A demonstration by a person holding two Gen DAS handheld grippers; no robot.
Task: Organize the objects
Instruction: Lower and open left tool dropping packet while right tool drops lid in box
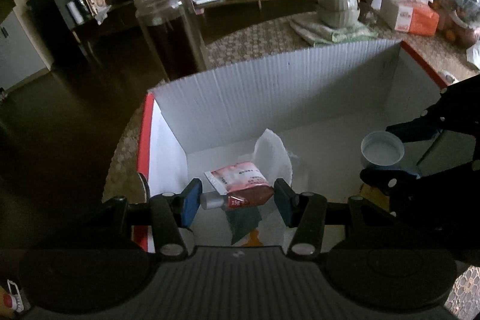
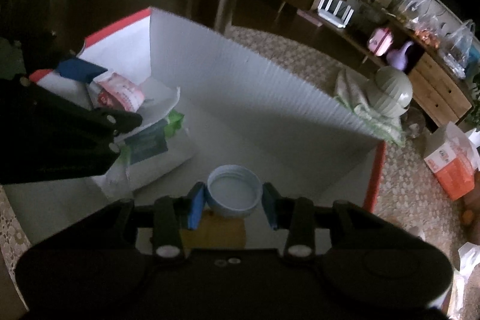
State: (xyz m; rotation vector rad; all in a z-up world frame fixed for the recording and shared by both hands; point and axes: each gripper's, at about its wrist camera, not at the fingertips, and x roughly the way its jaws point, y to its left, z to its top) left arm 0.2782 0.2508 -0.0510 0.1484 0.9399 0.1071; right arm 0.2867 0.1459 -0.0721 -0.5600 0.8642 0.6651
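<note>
My left gripper (image 1: pixel 238 200) is shut on a small pink and red tube (image 1: pixel 240 185) with a grey screw cap, held sideways between the blue pads. It hangs low inside the left end of a white corrugated box with a red rim (image 1: pixel 270 86). My right gripper (image 2: pixel 233 207) is shut on a pale blue round lid (image 2: pixel 234 191), hollow side up, over the box floor (image 2: pixel 255 74) near its right end. The right wrist view shows the left gripper (image 2: pixel 111 95) with the tube (image 2: pixel 117 95). The left wrist view shows the right gripper (image 1: pixel 379 153) with the lid (image 1: pixel 382 152).
In the box lie a white bag (image 1: pixel 273 152), a green packet (image 2: pixel 175 122), a dark card (image 2: pixel 147 143) and something yellow (image 2: pixel 219 230). Behind the box stand a tall glass jar of dark liquid (image 1: pixel 168 29), a grey-green pot on folded cloth (image 1: pixel 339 8) and an orange and white carton (image 1: pixel 411 14).
</note>
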